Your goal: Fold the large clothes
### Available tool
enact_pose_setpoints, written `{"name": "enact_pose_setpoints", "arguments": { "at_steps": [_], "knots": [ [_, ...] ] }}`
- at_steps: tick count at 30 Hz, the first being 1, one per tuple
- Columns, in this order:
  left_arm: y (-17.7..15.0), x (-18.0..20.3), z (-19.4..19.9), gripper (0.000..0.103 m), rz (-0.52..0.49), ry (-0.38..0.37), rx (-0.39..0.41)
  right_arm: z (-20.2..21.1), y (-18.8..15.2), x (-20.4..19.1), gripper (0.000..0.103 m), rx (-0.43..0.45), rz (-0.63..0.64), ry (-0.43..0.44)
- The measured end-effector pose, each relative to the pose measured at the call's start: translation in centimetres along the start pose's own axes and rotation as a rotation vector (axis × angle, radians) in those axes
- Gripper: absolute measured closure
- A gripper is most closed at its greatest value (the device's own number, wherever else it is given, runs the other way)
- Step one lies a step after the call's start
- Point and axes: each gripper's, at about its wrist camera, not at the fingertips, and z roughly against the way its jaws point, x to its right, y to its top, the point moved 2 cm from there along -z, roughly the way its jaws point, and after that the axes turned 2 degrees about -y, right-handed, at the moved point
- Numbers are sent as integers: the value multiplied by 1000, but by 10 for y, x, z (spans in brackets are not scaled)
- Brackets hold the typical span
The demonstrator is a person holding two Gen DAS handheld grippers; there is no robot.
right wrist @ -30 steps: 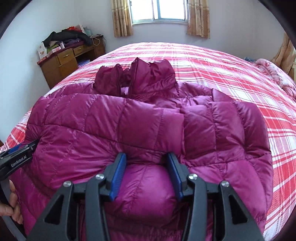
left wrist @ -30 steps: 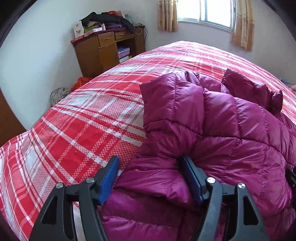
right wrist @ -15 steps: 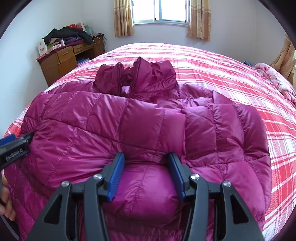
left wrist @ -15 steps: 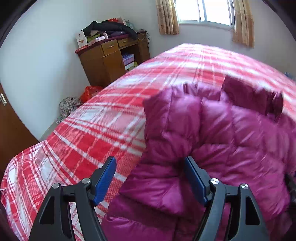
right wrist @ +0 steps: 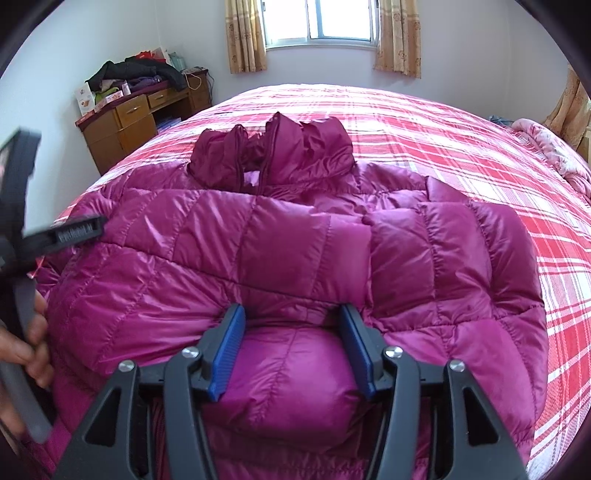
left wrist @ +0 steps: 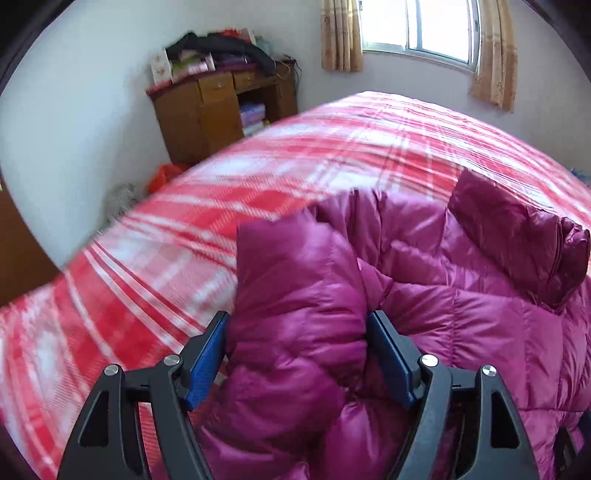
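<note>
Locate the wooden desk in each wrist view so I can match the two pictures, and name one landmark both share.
Left wrist view: the wooden desk stands upper left of centre, against the wall beyond the bed's edge, clothes piled on top.
Right wrist view: the wooden desk sits at the upper left, smaller, beside the bed.
Shared landmark: the curtained window at the top of both views.

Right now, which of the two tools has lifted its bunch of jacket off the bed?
The left tool: its magenta puffer jacket fold stands raised, while the right tool stays low.
</note>
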Motion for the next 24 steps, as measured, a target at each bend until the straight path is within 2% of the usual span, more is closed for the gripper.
{"name": "enact_pose_setpoints", "arguments": {
  "at_steps": [2, 6, 9, 13, 14, 15, 16, 20, 24],
  "knots": [
    [1, -8, -4, 25, 46, -44, -12, 0, 0, 1, 45, -2, -2, 4],
    [-1, 2, -2, 25, -9, 18, 4, 0, 1, 3, 41, -16, -10, 24],
    [-1, 1, -3, 25, 20, -13, 10, 3, 11, 5, 40, -59, -10, 24],
    [-3, -11, 10, 25, 121, -76, 63, 29, 59, 18, 40, 32, -140, 91],
    [-4, -15, 14, 25, 156, -85, 80, 30, 77, 20, 35, 37, -162, 99],
    [-6, -19, 18, 25, 187, -87, 97, 26, 92, 20, 24, 23, -171, 95],
    [-7, -22, 21, 25, 209, -82, 112, 19, 106, 18, 19, 3, -169, 90],
    [-9, -14, 32, 25, 200, -46, 156, -14, 150, 9, 18, -48, -167, 9],
    [-11, -7, 38, 25, 187, -30, 181, -60, 160, 2, 18, -165, -158, -63]
  ]
}}
